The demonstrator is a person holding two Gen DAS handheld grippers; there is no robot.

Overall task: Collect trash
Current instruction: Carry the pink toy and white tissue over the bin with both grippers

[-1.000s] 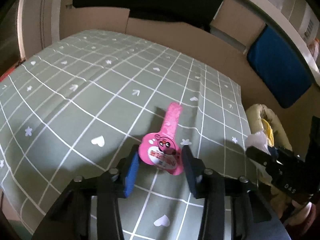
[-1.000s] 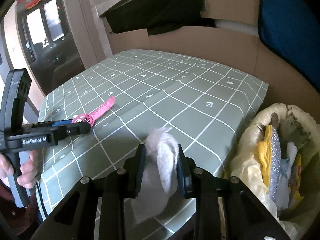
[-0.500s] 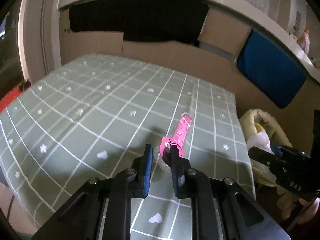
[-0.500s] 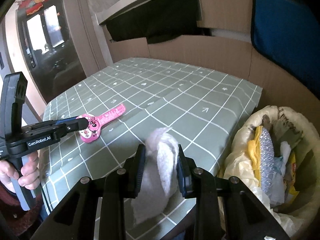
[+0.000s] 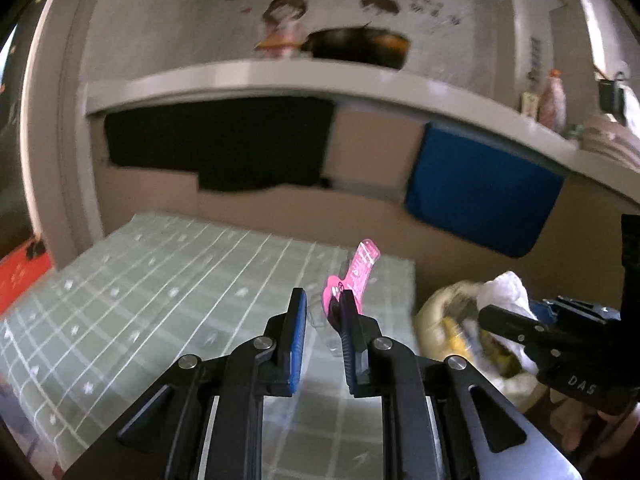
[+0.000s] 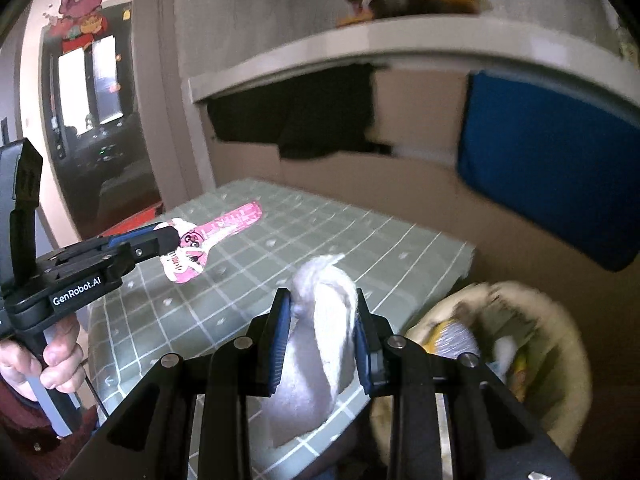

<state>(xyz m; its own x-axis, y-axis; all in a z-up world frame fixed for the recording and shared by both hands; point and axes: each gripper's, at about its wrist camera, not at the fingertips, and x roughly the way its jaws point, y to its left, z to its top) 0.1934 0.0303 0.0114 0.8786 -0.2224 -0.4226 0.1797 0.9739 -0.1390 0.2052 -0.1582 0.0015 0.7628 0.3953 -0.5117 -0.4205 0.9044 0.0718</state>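
My left gripper (image 5: 322, 316) has lifted the pink cartoon-printed plastic wrapper (image 5: 354, 278) off the green grid tablecloth (image 5: 160, 288); my right gripper (image 6: 320, 320) clenches the crumpled white tissue (image 6: 324, 320) at frame centre, the lined trash bin (image 6: 560, 320) lower right awaiting both.

Left wrist view: sits close behind its fingers (image 5: 298, 320), facing forward over the green checked counter (image 5: 160, 300) toward the back wall. Right wrist view: same arrangement from further right, fingers (image 6: 280, 328) in the foreground. Shared: counter, blue panel (image 5: 480, 196), trash bin (image 6: 560, 344), shelf (image 6: 400, 40).
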